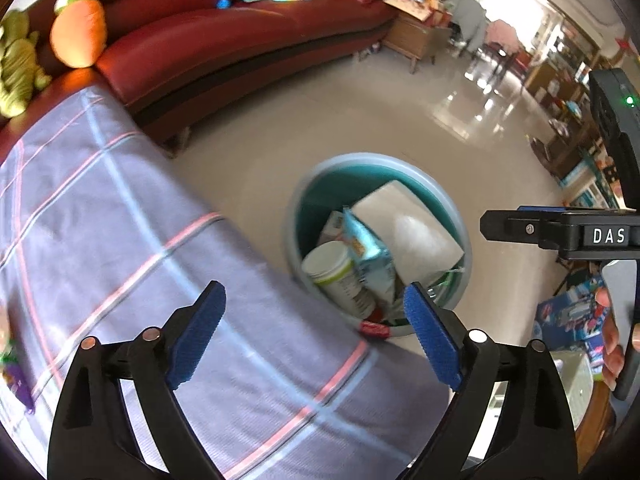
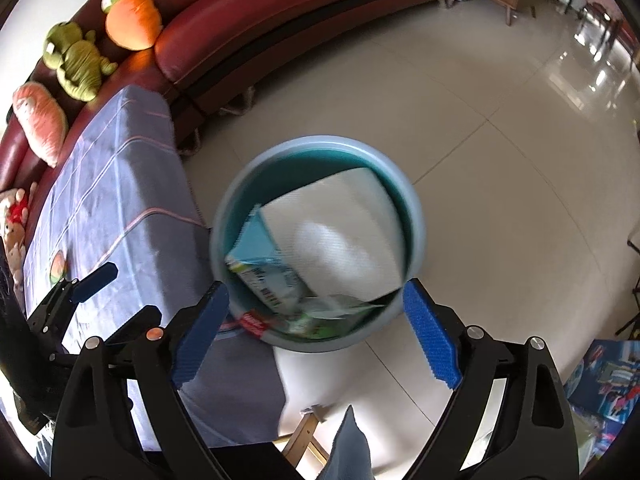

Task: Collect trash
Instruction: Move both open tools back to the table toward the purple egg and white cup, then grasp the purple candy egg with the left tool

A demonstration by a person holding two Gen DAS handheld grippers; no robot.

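Note:
A round grey bin (image 1: 400, 159) with a teal inside stands on the tiled floor beside a cloth-covered table. Lying in it are a white wrapped pack (image 1: 408, 228), a light blue packet (image 1: 370, 256), a white jar (image 1: 336, 272) with a green label and a red wrapper (image 1: 374, 328). My left gripper (image 1: 314, 286) is open and empty, over the table's edge next to the bin. My right gripper (image 2: 315, 285) is also open and empty, above the bin's (image 2: 416, 216) near rim. The white pack (image 2: 340, 232) and blue packet (image 2: 260, 256) lie below it.
The table (image 2: 120, 184) wears a blue-grey checked cloth. A dark red sofa (image 1: 240, 40) with plush toys (image 2: 134, 24) curves behind. A wooden stool (image 2: 308, 436) stands below the right gripper. Colourful boxes (image 2: 612, 380) sit at the right. A hand (image 1: 610, 340) shows at the right edge.

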